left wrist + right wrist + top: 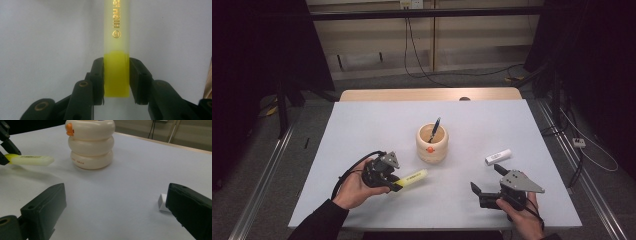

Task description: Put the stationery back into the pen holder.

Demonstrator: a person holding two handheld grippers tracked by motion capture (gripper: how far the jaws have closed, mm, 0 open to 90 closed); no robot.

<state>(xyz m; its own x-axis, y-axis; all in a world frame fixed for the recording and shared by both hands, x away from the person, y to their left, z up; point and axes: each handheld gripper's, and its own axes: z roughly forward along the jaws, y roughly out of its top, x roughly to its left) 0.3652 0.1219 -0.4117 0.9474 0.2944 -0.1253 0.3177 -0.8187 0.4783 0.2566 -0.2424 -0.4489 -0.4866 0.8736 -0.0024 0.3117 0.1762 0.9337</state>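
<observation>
I am working over a white table that is taking up the middle of the high view, its wooden far edge showing at the top. At the centre a cream, ring-stacked pen cup with an orange duck's bill on its front is standing upright, a dark pen already leaning inside it; I judge the cup is sitting mid-table so either hand can reach it.

In the lower left of the high view, my left gripper is clamping the yellow highlighter. The left gripper view is showing both jaws pressing on the bright yellow end of the highlighter, its frosted cap end pointing away. The right gripper view is showing the marker lifted off the table with a shadow beneath it, lying about level, left of the cup and apart from it. I take it I am gripping the tail end so the long part can tip down into the cup.

In the lower right, my right gripper is hovering low with its jaws wide apart and nothing between them. A small white eraser is lying just beyond it on the table, likely the next pick.
</observation>
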